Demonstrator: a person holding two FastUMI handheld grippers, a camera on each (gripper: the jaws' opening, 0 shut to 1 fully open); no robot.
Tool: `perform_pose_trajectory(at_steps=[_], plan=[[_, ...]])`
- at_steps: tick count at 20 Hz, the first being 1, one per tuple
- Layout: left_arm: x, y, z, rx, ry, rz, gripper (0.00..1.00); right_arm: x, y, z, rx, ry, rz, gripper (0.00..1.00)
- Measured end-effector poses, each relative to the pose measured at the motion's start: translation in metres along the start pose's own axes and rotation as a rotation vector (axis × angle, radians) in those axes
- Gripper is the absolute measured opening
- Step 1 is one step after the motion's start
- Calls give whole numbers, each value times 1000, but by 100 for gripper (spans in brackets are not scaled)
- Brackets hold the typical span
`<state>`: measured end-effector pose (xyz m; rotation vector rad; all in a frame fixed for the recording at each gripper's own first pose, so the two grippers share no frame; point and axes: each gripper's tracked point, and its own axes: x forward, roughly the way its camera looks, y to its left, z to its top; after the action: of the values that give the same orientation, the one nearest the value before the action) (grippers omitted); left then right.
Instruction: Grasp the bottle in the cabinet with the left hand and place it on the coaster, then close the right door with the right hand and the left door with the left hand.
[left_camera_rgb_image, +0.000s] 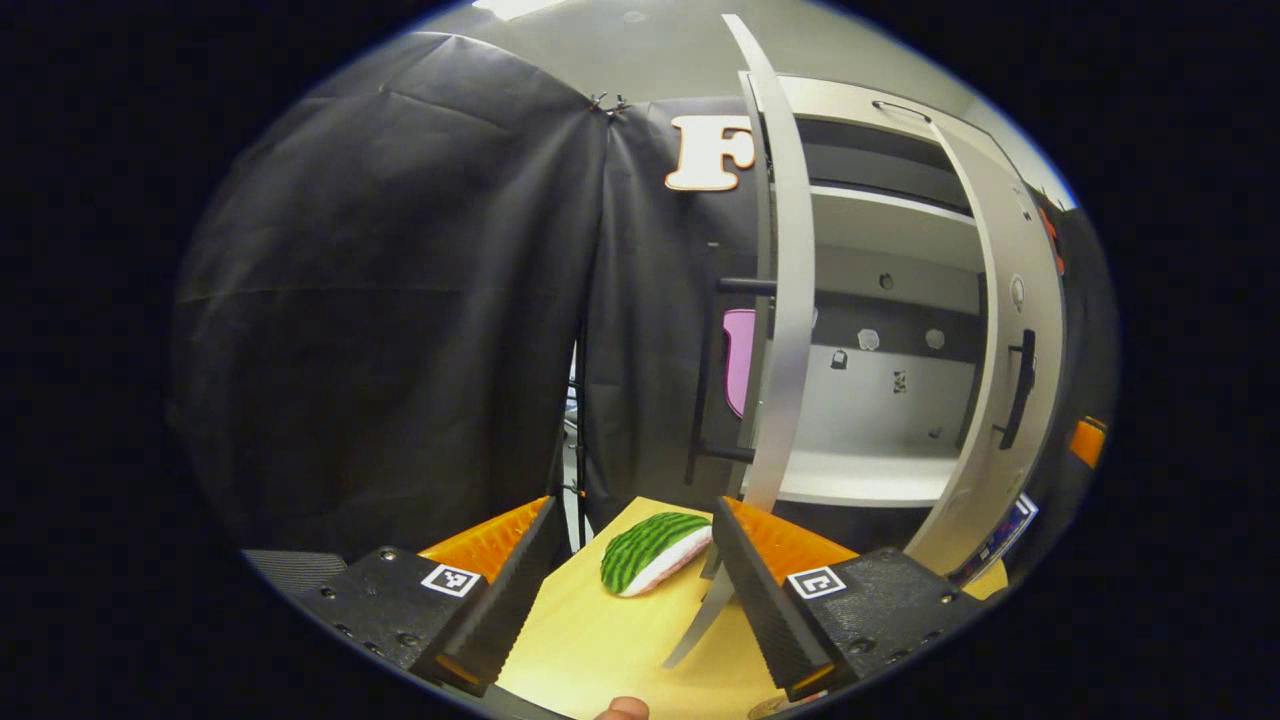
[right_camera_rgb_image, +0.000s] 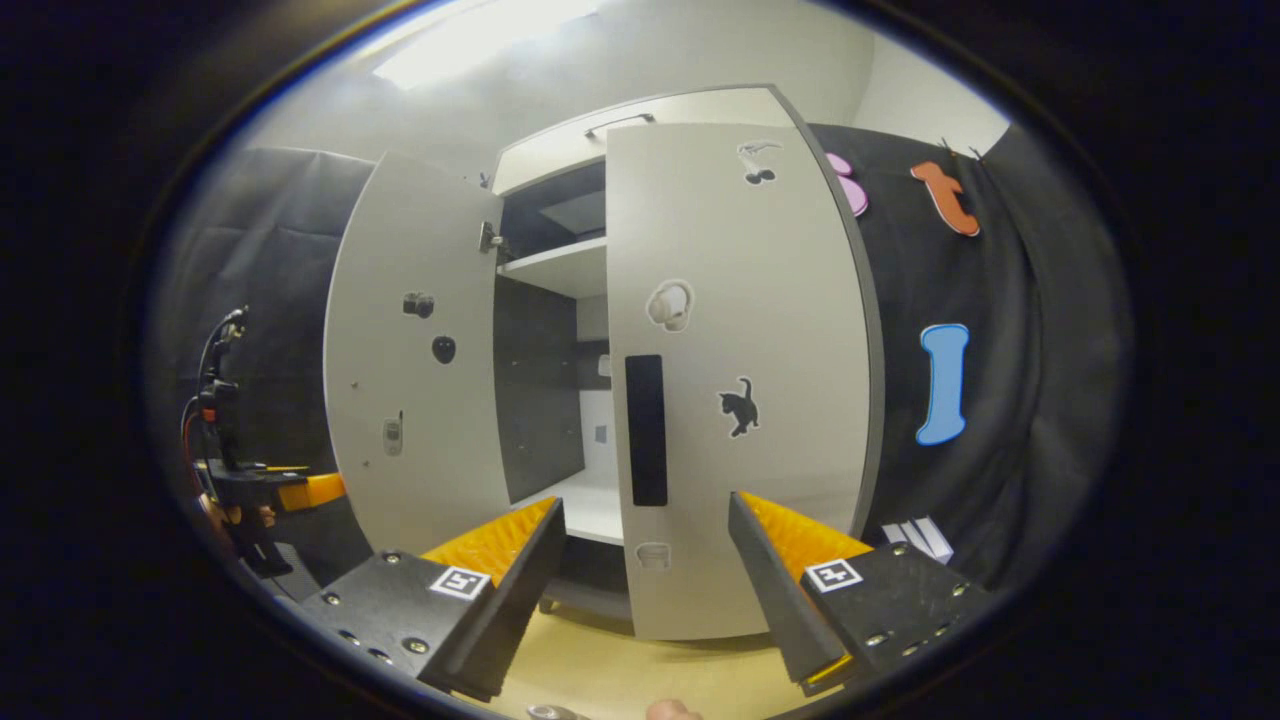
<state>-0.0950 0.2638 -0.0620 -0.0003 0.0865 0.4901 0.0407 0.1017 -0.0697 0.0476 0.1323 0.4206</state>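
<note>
My left gripper (left_camera_rgb_image: 634, 505) is open low over the yellow table (left_camera_rgb_image: 590, 640). A watermelon-slice coaster (left_camera_rgb_image: 655, 550) lies flat between its fingers, nothing on it. The cabinet's left door (left_camera_rgb_image: 785, 300) stands edge-on, its lower edge right by the right-hand finger. Beyond it are white shelves (left_camera_rgb_image: 860, 480) and the right door (left_camera_rgb_image: 1010, 350). In the right gripper view my right gripper (right_camera_rgb_image: 646, 500) is open facing the half-swung right door (right_camera_rgb_image: 740, 350), its black handle (right_camera_rgb_image: 646, 430) straight ahead. The left door (right_camera_rgb_image: 410, 370) stands wide open. The left gripper (right_camera_rgb_image: 250, 490) with its hand is at far left.
Black cloth walls surround the cabinet on both sides. A thin dark pole (left_camera_rgb_image: 578, 430) stands at the cloth seam behind the table. Some white folded items (right_camera_rgb_image: 920, 535) lie to the right of the cabinet's base. The table (right_camera_rgb_image: 600, 670) runs up to the cabinet's foot.
</note>
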Motion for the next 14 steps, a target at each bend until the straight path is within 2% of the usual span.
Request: perform_pose_trajectory(at_steps=[2, 3, 4, 5, 7, 8, 9, 12, 13, 14], plan=[[0, 1, 2, 1, -10, 11, 95, 2, 2, 0, 4, 0, 2, 99], [1, 1, 2, -1, -13, 13, 91, 2, 3, -2, 6, 4, 5, 99], [1, 1, 1, -2, -11, 9, 91, 1, 5, -3, 8, 5, 7, 99], [1, -1, 1, -7, -11, 0, 95, 0, 5, -3, 8, 4, 9, 99], [0, 0, 0, -19, -11, -12, 96, -1, 4, -2, 5, 0, 6, 99], [0, -1, 0, -24, -14, -16, 96, -1, 4, -2, 6, 0, 4, 94], [1, -2, -1, -26, -16, -24, 96, -2, 5, -3, 8, 1, 5, 99], [-2, -18, -3, -37, -18, -70, 95, -3, 7, -1, 10, -1, 10, 99], [-2, -25, -3, -43, -18, -87, 91, -2, 6, 0, 8, -2, 9, 99], [-4, -33, -3, -47, -19, -106, 91, -3, 6, 0, 8, -2, 8, 99]])
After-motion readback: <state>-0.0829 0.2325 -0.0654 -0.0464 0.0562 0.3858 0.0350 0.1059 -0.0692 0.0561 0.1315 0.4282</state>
